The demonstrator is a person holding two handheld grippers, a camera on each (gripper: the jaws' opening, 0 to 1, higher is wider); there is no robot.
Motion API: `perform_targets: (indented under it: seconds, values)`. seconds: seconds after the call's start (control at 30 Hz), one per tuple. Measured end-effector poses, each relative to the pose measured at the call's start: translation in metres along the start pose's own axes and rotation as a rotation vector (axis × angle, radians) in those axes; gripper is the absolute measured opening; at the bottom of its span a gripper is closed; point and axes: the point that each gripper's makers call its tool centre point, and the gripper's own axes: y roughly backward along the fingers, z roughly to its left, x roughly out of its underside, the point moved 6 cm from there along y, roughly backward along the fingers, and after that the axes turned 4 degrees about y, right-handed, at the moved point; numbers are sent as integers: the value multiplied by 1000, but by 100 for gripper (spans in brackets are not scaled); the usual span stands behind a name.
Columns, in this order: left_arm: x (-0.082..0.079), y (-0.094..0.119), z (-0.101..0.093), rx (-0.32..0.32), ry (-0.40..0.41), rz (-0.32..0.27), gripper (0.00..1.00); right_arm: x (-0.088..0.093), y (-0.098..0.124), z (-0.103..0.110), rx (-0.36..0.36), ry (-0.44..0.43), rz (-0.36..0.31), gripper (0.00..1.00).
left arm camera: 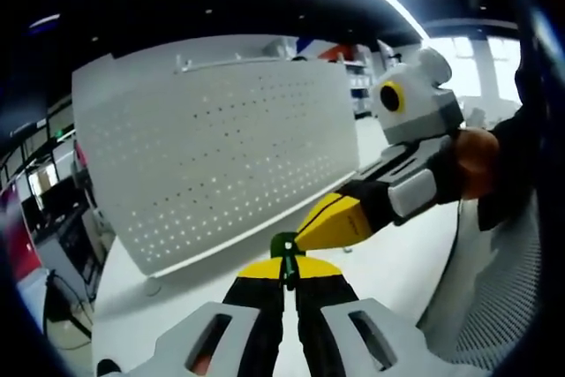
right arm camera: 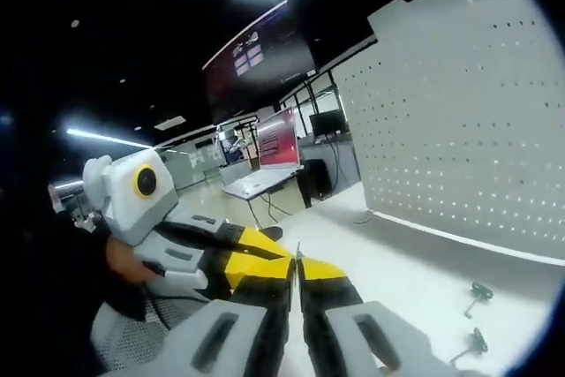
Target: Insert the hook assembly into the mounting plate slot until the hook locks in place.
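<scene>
White tabletop [left arm camera: 388,262] carries a tall perforated board [left arm camera: 221,156], standing upright and facing the grippers; this board is the mounting plate with its many small slots. Behind it is a dim hall with desks and screens.

A small green piece, the hook [left arm camera: 286,245] as I judge, sits at the tips of the left gripper [left arm camera: 289,273], whose yellow jaws are closed narrowly on it. The right gripper [left arm camera: 340,222] comes in from the right of the left gripper view and its tip touches, or nearly touches, the same piece. In the right gripper view the right gripper's [right arm camera: 296,282] own jaws are also pressed together, with a thin sliver between them; whether this is part of the hook I cannot tell. The left gripper [right arm camera: 256,253] lies just beside it there.

The hook is near the board but apart from it, so insertion is not yet begun. The risk: two tips pinching one tiny part may twist it or let it drop, and a tilted hook would miss the slot.

The right gripper view also shows two spare hooks [right arm camera: 478,294] lying on the table at the right, below the board [right arm camera: 468,130].
</scene>
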Motion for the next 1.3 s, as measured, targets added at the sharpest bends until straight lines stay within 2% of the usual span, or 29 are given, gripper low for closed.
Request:
perform_targets:
  seconds: [0.5, 0.63, 0.83, 1.03, 1.1, 1.17, 1.3]
  values:
    - [-1, 0, -1, 3, 10, -2, 3, 1, 0, -1, 6, 19, 11, 1]
    - [-1, 1, 1, -9, 14, -6, 3, 1, 1, -3, 31, 50, 23, 7]
    - [-2, 2, 3, -20, 23, -10, 3, -3, 3, -4, 52, 93, 12, 10]
    - [-5, 4, 5, -33, 44, -34, 3, -11, 9, -10, 138, 197, 6, 22]
    - [-6, 5, 7, -41, 56, -44, 3, -11, 15, -14, 192, 248, 25, 23]
    - [-7, 7, 10, -49, 73, -57, 3, -13, 21, -16, 233, 295, 17, 28]
    - [-7, 8, 12, -56, 101, -70, 3, -12, 29, -16, 250, 293, 22, 29]
